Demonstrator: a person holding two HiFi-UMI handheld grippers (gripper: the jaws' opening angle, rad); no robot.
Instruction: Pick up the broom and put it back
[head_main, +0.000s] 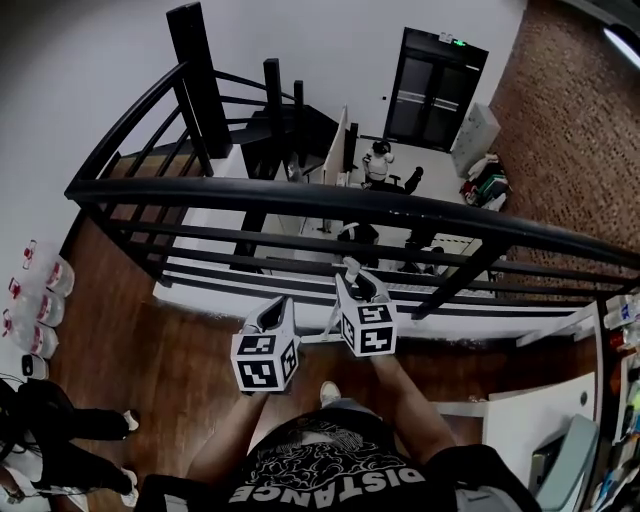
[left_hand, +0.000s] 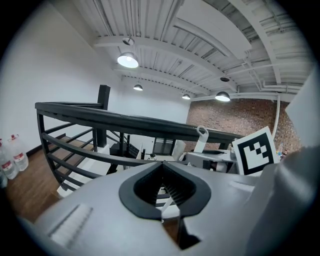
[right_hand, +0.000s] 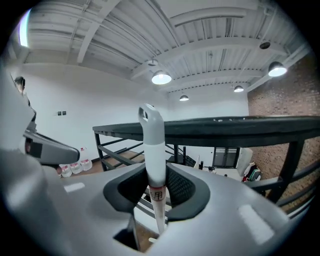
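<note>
The broom shows as a white handle (right_hand: 153, 145) with a hanging loop at its top, standing upright between the jaws of my right gripper (right_hand: 156, 187), which is shut on it. In the head view that gripper (head_main: 352, 275) is held up in front of the black railing, with the handle top (head_main: 350, 266) poking above it and a thin stick slanting down below. The broom head is hidden. My left gripper (head_main: 277, 308) hangs to its left and slightly lower. Its jaws (left_hand: 162, 187) stand apart with only background and a sliver of white stick showing through the gap.
A black metal railing (head_main: 330, 200) runs across in front of me, with a stairwell and a lower floor beyond it. Water bottles (head_main: 40, 300) line the left wall. Someone's legs (head_main: 70, 425) stand at the lower left. A white counter (head_main: 530, 410) is at the right.
</note>
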